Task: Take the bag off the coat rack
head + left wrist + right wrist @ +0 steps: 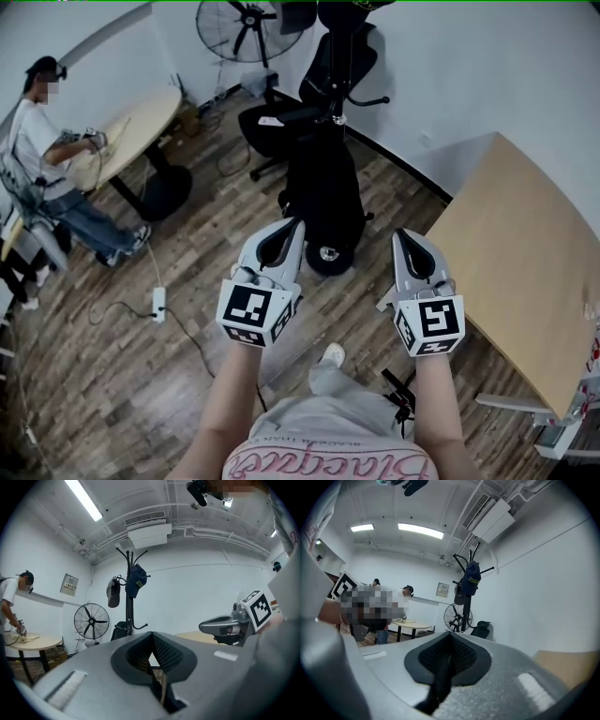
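L gripper [292, 225] and R gripper [404, 234] are pointing fwd side by side in the head view, both well short of the coat rack [335, 70], which is standing ahead betw. them. A wooden table [525, 253] is lying off to the R. A person [42, 159] is sitting at a round table [141, 122] far L.

L gripper view: L gripper [151, 637] is showing its jaws meeting tip to tip, w/ nothing betw. them. The bag [136, 581], dark blue, is hanging high on the coat rack [129, 611], next to a grey item [113, 592]. A fan [92, 620] is standing L of the rack.

R gripper view: R gripper [450, 639] is also keeping its jaws pressed together, gripping nothing. The bag [471, 579] is hanging near the top of the coat rack [466, 613], well beyond the jaws.
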Tool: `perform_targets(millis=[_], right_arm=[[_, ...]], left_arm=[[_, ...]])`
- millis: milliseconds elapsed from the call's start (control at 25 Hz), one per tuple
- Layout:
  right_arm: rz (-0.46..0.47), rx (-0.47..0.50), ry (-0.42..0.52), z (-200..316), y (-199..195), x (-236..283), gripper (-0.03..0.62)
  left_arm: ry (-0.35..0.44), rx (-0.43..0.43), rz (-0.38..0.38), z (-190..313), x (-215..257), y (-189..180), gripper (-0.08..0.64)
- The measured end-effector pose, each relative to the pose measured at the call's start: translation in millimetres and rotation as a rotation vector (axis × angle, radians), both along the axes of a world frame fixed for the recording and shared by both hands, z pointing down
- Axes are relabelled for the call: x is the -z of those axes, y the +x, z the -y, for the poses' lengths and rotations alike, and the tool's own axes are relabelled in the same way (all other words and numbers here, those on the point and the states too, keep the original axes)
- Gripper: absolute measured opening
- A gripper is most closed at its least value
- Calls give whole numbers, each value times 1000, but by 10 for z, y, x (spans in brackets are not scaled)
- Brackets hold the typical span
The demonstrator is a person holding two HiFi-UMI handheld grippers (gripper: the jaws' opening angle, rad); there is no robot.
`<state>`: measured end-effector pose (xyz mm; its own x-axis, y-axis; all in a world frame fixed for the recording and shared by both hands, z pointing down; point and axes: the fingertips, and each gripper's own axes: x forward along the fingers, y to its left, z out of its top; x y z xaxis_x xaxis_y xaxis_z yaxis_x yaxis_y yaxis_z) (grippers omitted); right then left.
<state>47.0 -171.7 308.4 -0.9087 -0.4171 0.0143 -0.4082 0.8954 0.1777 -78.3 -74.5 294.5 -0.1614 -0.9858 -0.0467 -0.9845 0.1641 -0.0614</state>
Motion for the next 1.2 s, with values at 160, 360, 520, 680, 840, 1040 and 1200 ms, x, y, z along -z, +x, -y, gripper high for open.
perform_targets(millis=[160, 360, 520, 680, 840, 1040, 1200], right_arm=[[11, -39, -20, 370, -153, 25, 2], [-5, -57, -33, 648, -340, -42, 2], [-14, -70, -42, 747, -408, -85, 3], [-32, -84, -40, 773, -440, -144, 3], [-37, -121, -37, 809, -466, -187, 3], [-30, -197, -24, 835, -553, -235, 3], [-27, -273, -32, 795, -670, -303, 3]], left_arm=[[-6, -29, 1, 402, 44, -202, 15], [-24, -57, -7, 767, -13, -382, 15], [-32, -73, -18, 919, -61, -466, 15], [-32, -87, -30, 1004, -120, -538, 15], [-38, -124, -31, 1093, -191, -593, 15], [-30, -189, -32, 1235, -264, -775, 15], [-44, -254, -29, 1279, -329, -969, 15]])
